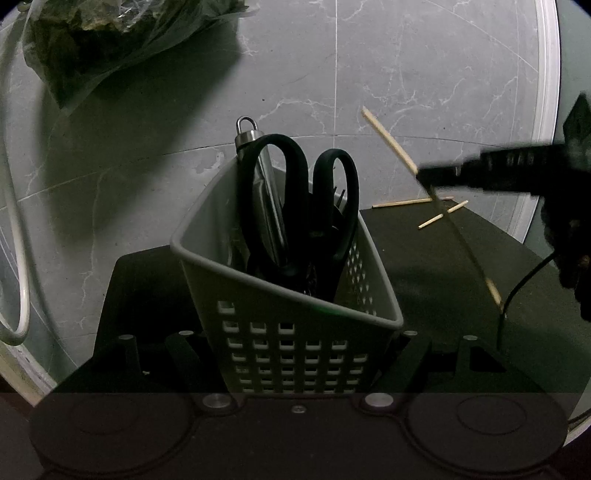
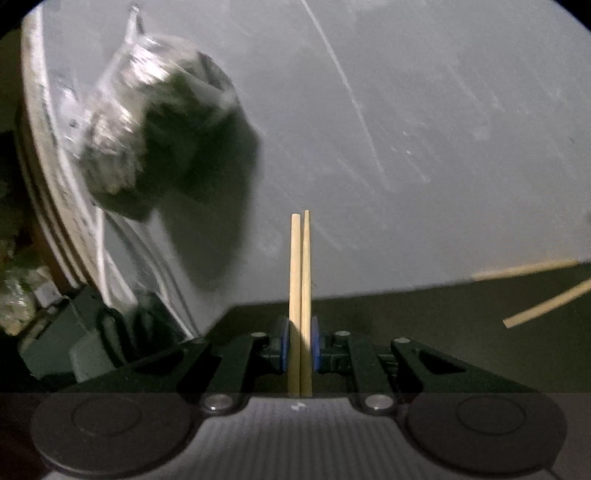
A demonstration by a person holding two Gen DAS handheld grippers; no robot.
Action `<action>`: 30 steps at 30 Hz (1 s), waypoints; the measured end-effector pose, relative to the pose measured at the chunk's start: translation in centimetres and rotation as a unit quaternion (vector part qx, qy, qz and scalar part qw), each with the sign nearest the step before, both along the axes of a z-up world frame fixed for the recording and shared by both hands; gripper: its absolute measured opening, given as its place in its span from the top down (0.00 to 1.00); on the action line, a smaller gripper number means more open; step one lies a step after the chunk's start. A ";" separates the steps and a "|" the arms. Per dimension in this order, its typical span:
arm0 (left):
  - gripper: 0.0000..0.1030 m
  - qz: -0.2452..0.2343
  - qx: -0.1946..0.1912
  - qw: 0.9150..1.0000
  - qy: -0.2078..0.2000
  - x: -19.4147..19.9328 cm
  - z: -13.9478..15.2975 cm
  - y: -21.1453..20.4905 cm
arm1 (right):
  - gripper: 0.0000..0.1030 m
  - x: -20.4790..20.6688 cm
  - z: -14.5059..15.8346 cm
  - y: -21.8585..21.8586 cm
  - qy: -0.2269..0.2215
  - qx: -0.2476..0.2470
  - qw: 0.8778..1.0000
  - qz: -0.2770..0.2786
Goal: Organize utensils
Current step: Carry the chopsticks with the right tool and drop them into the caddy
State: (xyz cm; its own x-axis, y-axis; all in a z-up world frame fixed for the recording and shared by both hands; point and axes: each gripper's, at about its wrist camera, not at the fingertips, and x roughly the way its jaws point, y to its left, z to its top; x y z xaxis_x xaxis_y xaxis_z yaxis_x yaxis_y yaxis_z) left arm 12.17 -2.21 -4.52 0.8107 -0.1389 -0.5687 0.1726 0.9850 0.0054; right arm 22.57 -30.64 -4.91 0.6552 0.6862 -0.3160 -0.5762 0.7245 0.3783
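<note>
**Chopsticks pinched in the right hand-held gripper, caddy clamped in the left**

Chopsticks [image 2: 301, 295], a wooden pair, stand side by side between the blue pads [image 2: 283, 343] of the right hand-held gripper [image 2: 300, 345], which is pressed in on them; their ends point away from the camera over the grey marbled table [image 2: 406, 129]. In the left wrist view the same gripper reaches in from the right edge as a blurred dark shape, the pair crossing it at a slant above the black mat [image 1: 443, 266].

The left hand-held gripper [image 1: 295, 354] holds the grey perforated utensil caddy [image 1: 295, 332] between its fingers, one finger at each side of the caddy's lower wall. Inside the caddy stand black-handled scissors [image 1: 306, 206] and a steel utensil with a hanging loop [image 1: 251, 140], both handle-up and leaning toward the far side.

Two loose chopsticks [image 1: 424, 210] lie near the far edge of the mat, beyond the held pair, one partly on the table. A clear plastic bag of dark leafy greens [image 1: 110, 33] sits on the table well apart from the caddy, and a white cable [image 1: 14, 221] curves along the left rim.
</note>
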 end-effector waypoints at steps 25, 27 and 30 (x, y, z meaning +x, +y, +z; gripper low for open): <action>0.26 0.000 0.001 1.000 0.000 0.0 0.0 0.0 | 0.86 -2.3 13.2 6.0 -0.188 0.099 0.967 0.138; 0.26 0.000 0.001 1.000 0.000 0.0 0.0 -0.1 | 0.86 -2.5 13.6 6.0 -0.191 0.110 0.965 0.144; 0.26 0.000 0.001 1.000 0.000 0.0 0.0 -0.1 | 0.86 -2.5 13.8 6.6 -0.185 0.127 0.963 0.151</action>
State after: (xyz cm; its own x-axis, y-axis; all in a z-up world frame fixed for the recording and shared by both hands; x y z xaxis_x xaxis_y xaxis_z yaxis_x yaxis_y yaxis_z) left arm 12.19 -2.27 -4.55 0.8107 -0.1387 -0.5688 0.1733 0.9848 0.0068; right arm 20.09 -24.06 8.89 0.4488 0.8875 0.1045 -0.8757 0.4135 0.2492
